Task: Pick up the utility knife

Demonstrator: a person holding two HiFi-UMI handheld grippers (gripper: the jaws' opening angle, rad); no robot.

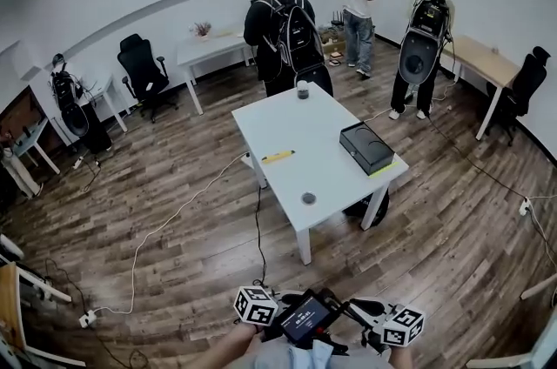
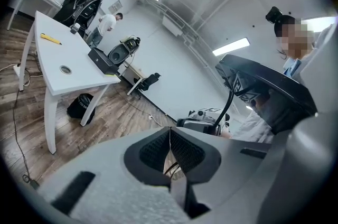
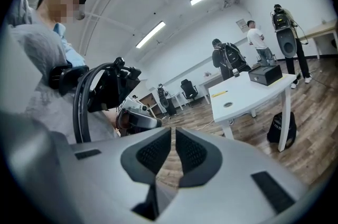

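The yellow utility knife (image 1: 278, 156) lies on the white table (image 1: 287, 128), near its left edge. It also shows as a small yellow bar in the left gripper view (image 2: 51, 38) and the right gripper view (image 3: 219, 93). Both grippers are held close to my body, well short of the table; only their marker cubes show in the head view, left (image 1: 255, 306) and right (image 1: 402, 326). My left gripper (image 2: 170, 136) is shut with its pads meeting and nothing between them. My right gripper (image 3: 173, 138) is empty too, its pads all but touching.
A black box (image 1: 366, 147), a small round disc (image 1: 308, 198) and a dark cup (image 1: 303, 89) are also on the table. A black bag (image 1: 379, 206) sits under it. Cables run across the wood floor. Three people stand beyond the table, among desks and office chairs.
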